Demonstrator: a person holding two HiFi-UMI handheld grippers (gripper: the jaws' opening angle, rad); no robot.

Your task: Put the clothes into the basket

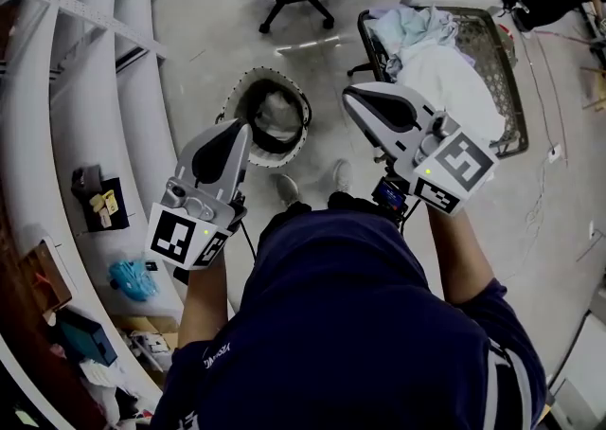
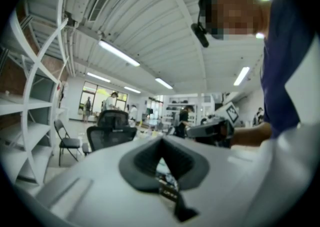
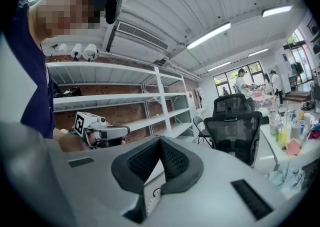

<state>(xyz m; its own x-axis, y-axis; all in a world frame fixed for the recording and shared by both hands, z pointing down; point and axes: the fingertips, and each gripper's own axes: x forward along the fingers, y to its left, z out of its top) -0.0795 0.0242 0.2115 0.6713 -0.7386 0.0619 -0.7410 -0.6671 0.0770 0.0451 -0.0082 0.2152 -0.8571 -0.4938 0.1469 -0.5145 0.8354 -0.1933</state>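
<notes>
- Both claws are up at chest level, pointing out over the floor, neither near any cloth.
- Left gripper [image 1: 237,134]: jaws pressed together at the tips, nothing between them.
- Right gripper [image 1: 358,101]: same, tips meeting, nothing held.
- Dark rectangular mesh basket [image 1: 492,44] is on the grey floor ahead and to the right. A crumpled white garment [image 1: 445,82] and a light-blue garment [image 1: 417,26] are heaped in it, the white one mounded above the rim.
- Round dark basket with a pale scalloped rim [image 1: 233,104] sits ahead of the left claw, a pale cloth [image 1: 281,116] bunched inside.
- I cannot tell which basket is the target; my guess is that the heap feeds the round one.
- Risk: reaching in with the jaws closed would only shove the pile, so they must part first.
- Risk: a shallow pinch on a loose fold could let go mid-carry and drop the cloth on the floor between the baskets.
- Risk: lifting the white garment may drag the blue one over the rim.
</notes>
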